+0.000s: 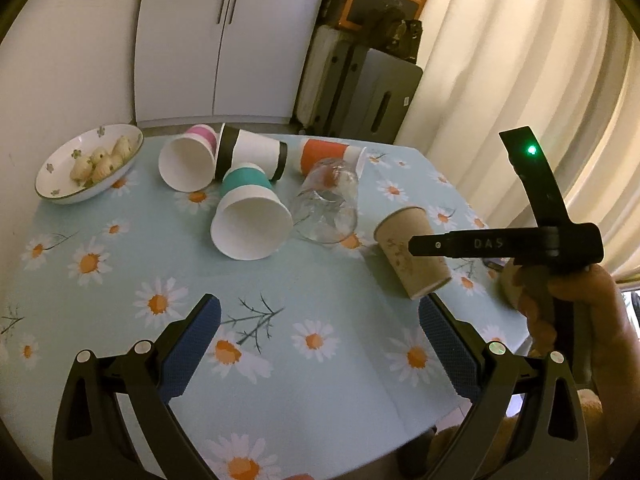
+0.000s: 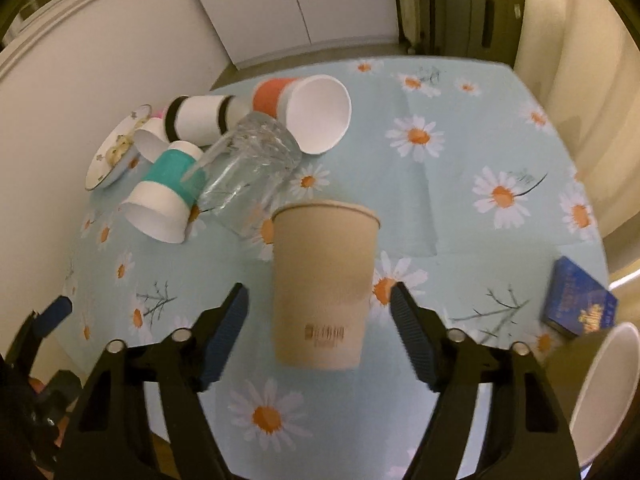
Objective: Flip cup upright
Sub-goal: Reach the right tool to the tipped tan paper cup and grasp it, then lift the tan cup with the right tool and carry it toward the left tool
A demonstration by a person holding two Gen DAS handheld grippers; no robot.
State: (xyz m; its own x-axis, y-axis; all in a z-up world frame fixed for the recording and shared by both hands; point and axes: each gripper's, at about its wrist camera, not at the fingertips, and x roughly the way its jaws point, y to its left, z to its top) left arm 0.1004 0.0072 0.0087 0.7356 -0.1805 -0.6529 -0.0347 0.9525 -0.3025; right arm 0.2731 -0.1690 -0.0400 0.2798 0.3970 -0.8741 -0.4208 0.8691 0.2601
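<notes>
The brown paper cup (image 2: 325, 286) sits on the flowered counter (image 2: 460, 184) between the fingers of the right gripper (image 2: 320, 312), whose jaws are spread wide and touch nothing. The left gripper (image 1: 320, 320) hangs equally wide open and empty over the near counter. A hard or off-centre squeeze could crush the thin wall or knock the cup into the glass (image 2: 250, 164) just beyond it.

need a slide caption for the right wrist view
Open right gripper straddles a brown paper cup on the daisy tablecloth, tipped cups and a glass beyond.
</notes>
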